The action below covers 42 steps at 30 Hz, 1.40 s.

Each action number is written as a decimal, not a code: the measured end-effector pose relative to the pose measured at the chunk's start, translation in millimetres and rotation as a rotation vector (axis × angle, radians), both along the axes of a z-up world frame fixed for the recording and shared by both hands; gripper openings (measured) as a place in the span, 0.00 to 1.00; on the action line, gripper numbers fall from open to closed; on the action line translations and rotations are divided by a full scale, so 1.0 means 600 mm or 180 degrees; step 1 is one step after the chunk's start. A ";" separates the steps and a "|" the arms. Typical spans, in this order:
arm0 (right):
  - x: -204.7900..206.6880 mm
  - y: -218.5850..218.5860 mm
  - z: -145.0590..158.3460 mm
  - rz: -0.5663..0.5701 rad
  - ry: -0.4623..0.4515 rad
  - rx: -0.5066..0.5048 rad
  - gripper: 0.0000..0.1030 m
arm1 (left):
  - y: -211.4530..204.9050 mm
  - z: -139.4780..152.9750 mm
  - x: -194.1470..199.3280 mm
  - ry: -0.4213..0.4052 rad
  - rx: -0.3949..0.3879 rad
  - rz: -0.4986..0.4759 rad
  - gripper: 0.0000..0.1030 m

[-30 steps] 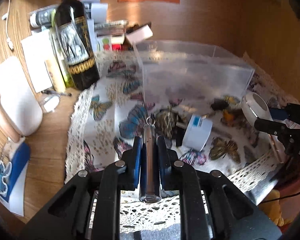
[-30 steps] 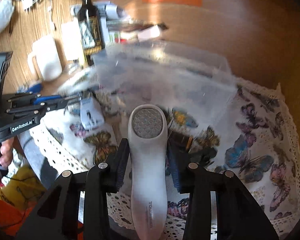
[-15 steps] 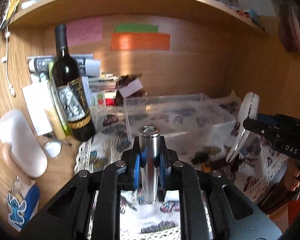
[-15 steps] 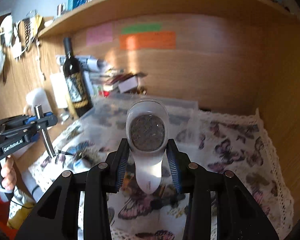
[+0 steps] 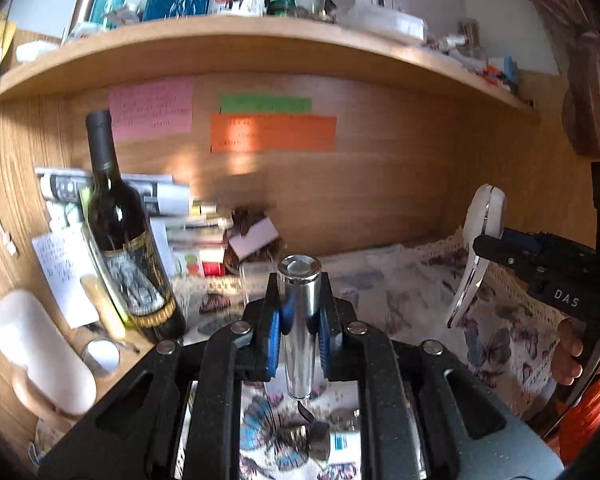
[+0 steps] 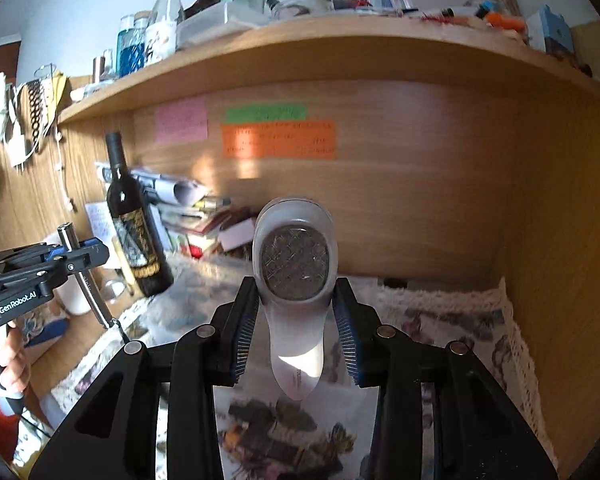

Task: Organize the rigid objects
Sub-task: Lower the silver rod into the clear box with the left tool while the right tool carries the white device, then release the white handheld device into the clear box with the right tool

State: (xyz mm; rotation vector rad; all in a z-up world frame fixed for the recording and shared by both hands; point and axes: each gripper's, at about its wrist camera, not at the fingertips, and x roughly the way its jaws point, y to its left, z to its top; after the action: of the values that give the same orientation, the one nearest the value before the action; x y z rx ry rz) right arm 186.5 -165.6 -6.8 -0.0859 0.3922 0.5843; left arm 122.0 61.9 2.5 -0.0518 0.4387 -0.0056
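Note:
My left gripper (image 5: 299,312) is shut on a shiny metal cylinder (image 5: 300,320), held upright and lifted above the butterfly cloth (image 5: 500,340). It also shows in the right wrist view (image 6: 85,276) at the left. My right gripper (image 6: 296,320) is shut on a white lint shaver (image 6: 296,280) with a round mesh head, raised and tilted up. The shaver shows edge-on in the left wrist view (image 5: 478,256). The clear plastic box is blurred and barely visible below both views.
A dark wine bottle (image 5: 128,248) stands at the left by stacked papers and books (image 5: 196,232). A white mug (image 5: 40,352) sits at far left. A wooden shelf (image 5: 260,48) with bottles hangs overhead. A small white jar (image 5: 336,440) lies on the cloth.
Both grippers have lifted and tilted upward with their objects, from looking down at the box and cloth to facing the back wall and shelf.

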 end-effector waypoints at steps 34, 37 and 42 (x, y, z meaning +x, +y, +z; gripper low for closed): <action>0.177 0.139 -0.142 0.0261 0.0933 -0.1003 0.34 | 0.003 -0.130 0.195 0.1005 0.0098 -0.0116 0.27; 0.175 0.139 -0.141 0.0224 0.0953 -0.0999 0.34 | 0.003 -0.118 0.184 0.0937 0.0077 -0.0106 0.33; 0.147 0.123 -0.107 0.0189 0.0830 -0.0842 0.42 | 0.001 -0.091 0.159 0.0773 0.0077 -0.0042 0.44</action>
State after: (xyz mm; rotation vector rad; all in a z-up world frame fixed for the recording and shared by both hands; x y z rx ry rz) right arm 274.8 -91.6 -70.8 -0.2775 0.7216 0.6015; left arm 217.2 62.6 -52.4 -0.0258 0.6818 -0.0070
